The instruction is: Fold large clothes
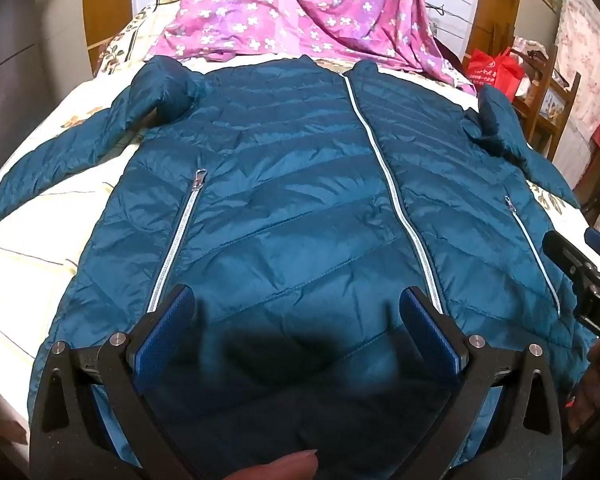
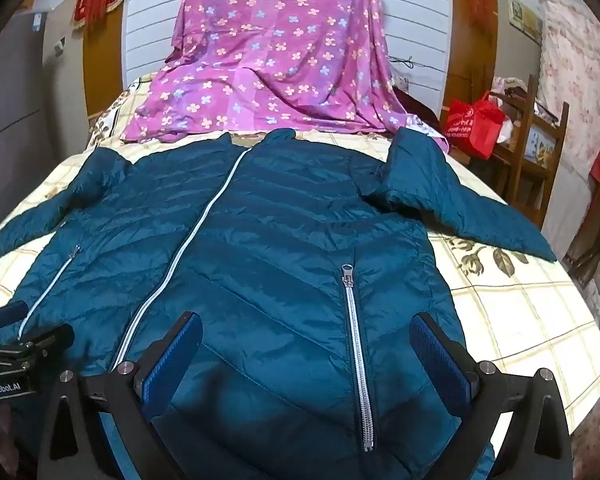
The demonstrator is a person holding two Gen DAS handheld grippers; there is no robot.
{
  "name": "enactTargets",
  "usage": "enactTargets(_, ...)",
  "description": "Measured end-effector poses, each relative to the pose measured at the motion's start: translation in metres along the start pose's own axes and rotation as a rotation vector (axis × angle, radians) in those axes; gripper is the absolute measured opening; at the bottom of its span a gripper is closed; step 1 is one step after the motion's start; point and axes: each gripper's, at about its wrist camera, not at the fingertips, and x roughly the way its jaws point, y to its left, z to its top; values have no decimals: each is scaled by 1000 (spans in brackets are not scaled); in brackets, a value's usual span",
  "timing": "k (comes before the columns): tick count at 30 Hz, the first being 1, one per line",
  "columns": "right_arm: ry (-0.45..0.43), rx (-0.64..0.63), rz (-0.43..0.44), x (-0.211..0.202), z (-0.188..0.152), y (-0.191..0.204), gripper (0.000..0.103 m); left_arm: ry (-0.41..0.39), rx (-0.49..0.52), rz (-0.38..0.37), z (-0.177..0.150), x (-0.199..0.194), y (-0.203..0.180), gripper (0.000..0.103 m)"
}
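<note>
Teal quilted puffer jacket (image 1: 284,184) lies zipped and flat on the floral bedsheet (image 1: 60,200), filling mid-frame; my left gripper (image 1: 296,324) hangs spread wide above its hem. Right wrist view: right gripper (image 2: 306,354) equally spread over the pocket zipper (image 2: 358,360). Slick shell may slip from my pinch.

The jacket (image 1: 284,208)'s hem ran out of sight beneath both tools; the red bag (image 2: 474,124)'s lettering was too small to read.
</note>
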Motion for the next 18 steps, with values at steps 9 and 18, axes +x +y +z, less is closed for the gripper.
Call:
enactTargets(9,6,-31,4,0,-2,2,103,6,6,8,1,-1,0,103)
enactTargets(18,15,-12,-2,2,-3,-2,103,-110,19,3,3,-9,-2,103)
